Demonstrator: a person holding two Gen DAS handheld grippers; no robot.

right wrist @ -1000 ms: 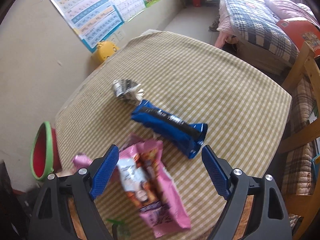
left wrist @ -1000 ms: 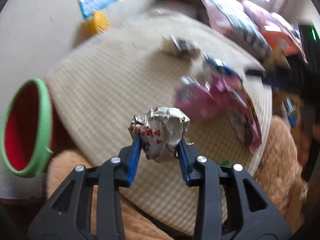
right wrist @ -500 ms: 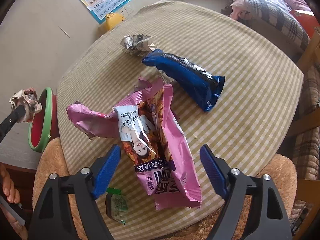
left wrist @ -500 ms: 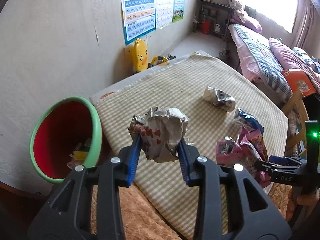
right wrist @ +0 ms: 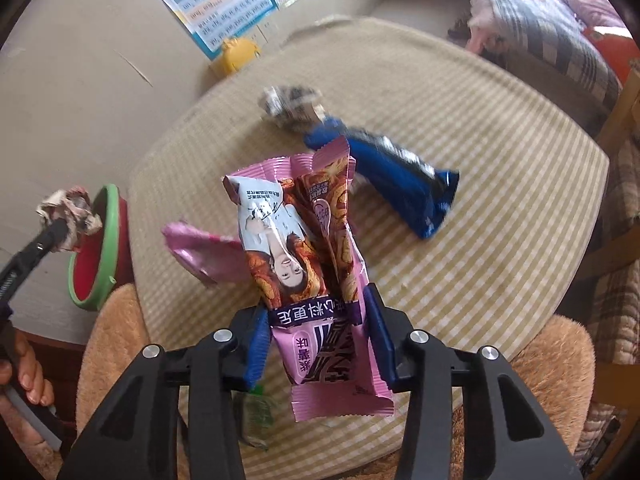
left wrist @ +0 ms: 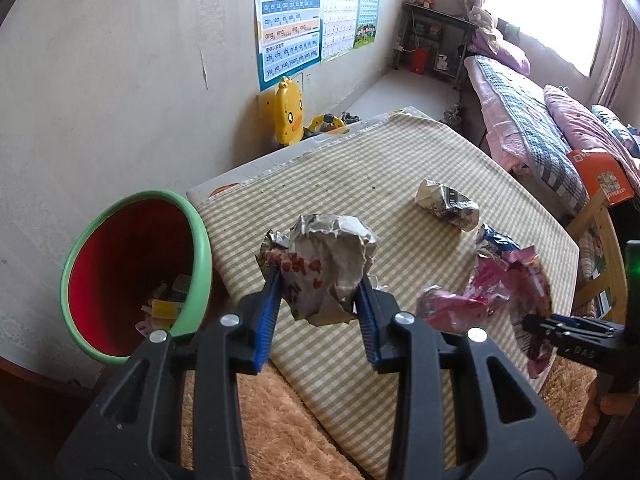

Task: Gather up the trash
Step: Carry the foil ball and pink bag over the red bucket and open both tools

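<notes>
A round table under a beige checked cloth (right wrist: 500, 240) fills mid-frame; a crumpled silver foil wrapper (right wrist: 290, 106) and a long blue snack packet (right wrist: 394, 184) lie upper centre.

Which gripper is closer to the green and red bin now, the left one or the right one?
Left. The left gripper, holding the crumpled foil wrapper, is beside the bin. The right gripper is over the table, gripping the pink snack bag.

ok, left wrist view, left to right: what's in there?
Green-rimmed bin → crumpled wrapper shut in the left hand-held gripper → silver crumpled wrapper on the table → pink snack bag → right hand-held gripper.
</notes>
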